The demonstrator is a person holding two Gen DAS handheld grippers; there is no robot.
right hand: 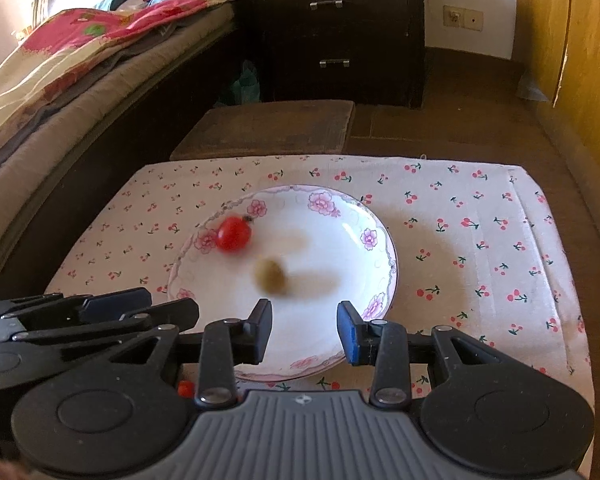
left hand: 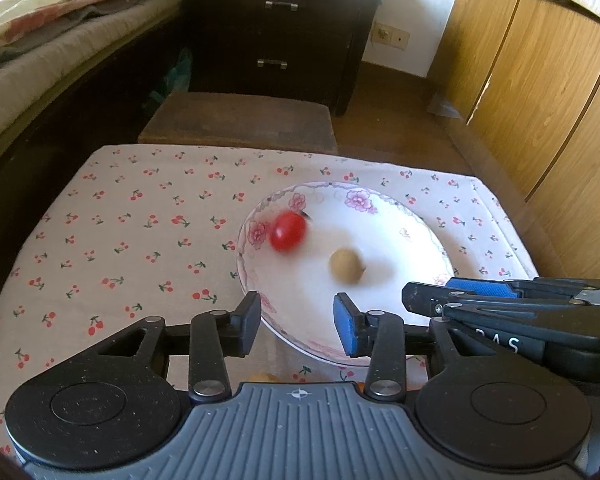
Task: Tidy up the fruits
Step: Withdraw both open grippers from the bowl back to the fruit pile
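Observation:
A white plate with pink flowers sits on the cherry-print cloth. In it lie a red cherry tomato at the left and a small tan round fruit near the middle; both look blurred. My left gripper is open and empty above the plate's near rim. My right gripper is open and empty above the near rim too; it shows from the side in the left wrist view. A small red fruit and an orange-tan one peek out under the grippers.
The cloth-covered table ends at a dark wooden stool behind it. A bed runs along the left, a dark drawer cabinet stands at the back, and wooden wardrobe doors are at the right.

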